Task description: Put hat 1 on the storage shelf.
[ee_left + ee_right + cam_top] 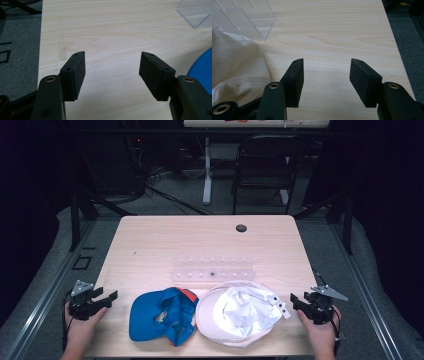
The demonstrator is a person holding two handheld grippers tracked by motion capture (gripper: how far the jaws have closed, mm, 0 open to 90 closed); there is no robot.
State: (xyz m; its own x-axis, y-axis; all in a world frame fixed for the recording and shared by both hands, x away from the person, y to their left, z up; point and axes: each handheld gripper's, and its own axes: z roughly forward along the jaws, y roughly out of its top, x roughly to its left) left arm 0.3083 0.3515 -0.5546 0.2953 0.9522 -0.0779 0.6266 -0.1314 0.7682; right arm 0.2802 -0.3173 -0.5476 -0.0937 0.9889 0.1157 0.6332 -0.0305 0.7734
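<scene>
Two caps between my tongs: blue fabric cap (162, 315) just right of left tongs (107, 298), white fabric cap (240, 312) beyond it, nearer right tongs (296, 301). Both tongs wide, empty.

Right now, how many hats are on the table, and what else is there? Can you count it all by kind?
Caps: 2, a blue cap and a white cap, both lying upside down
Clear plastic rack: 1
Grippers: 2, the left gripper and the right gripper, both open and holding nothing
Total: 5
</scene>
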